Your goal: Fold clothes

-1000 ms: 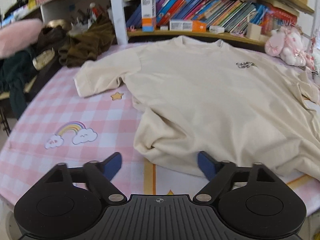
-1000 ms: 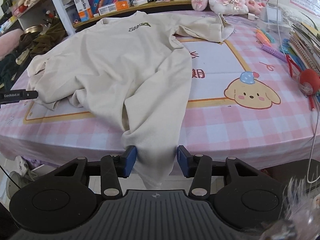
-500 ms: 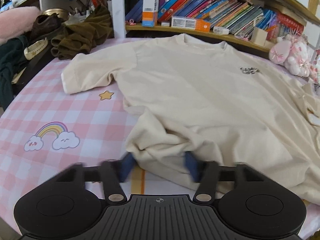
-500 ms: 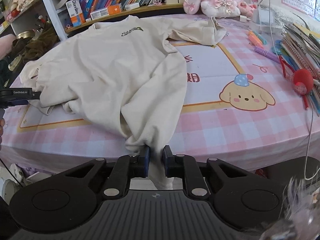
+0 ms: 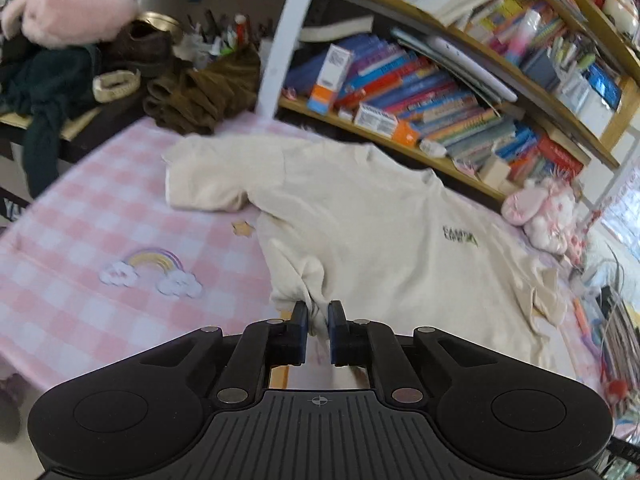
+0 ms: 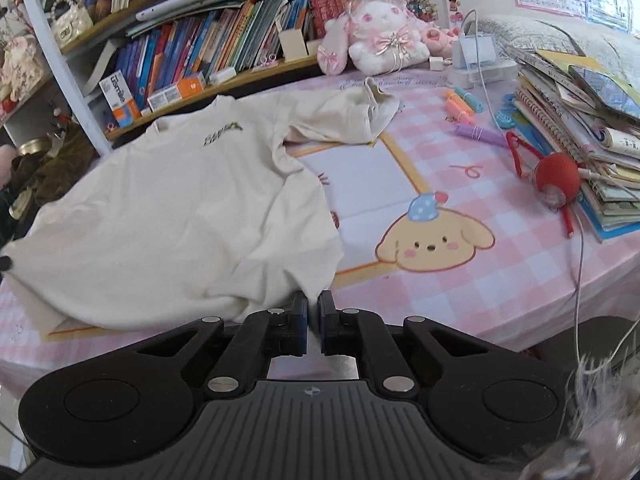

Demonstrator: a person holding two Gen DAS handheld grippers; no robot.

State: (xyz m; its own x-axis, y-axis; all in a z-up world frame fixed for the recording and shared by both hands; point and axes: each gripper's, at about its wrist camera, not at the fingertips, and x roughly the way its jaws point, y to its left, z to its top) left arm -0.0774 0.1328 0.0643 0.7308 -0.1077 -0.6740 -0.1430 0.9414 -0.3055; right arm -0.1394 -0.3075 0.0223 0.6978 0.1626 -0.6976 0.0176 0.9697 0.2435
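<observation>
Both hand-held grippers have a bite on the hem. Left hand-held gripper [image 5: 318,314] has just been closing, and cream fabric is pinched between its pads at the near left corner. Right hand-held gripper [image 6: 314,306] is pressed together on the near right hem corner.

The T-shirt [image 5: 372,236] lies front up across the pink checked table [image 5: 80,248], collar toward the bookshelf [image 6: 200,52], chest logo showing. Its left sleeve lies flat; the right sleeve [image 6: 352,116] is crumpled at the far side. The hem between the two grips sags in folds and is not taut.

Risks, as a judgement:
- The left grip looks like a bunched wad, not a clean edge. It could slip or carry only one layer, which would skew the fold.
- Uneven lift between the hands would drag the body sideways and deepen the creases.
- The crumpled right sleeve would get trapped under the fold if it is not flattened first.

Around it: a plush rabbit [image 6: 384,36], markers [image 6: 464,104], a stack of notebooks [image 6: 580,120], a red ball with cord [image 6: 558,174] to the right, and a brown garment pile [image 5: 200,96] at the far left. The fold path over the shirt looks open; the markers sit near the right sleeve.
</observation>
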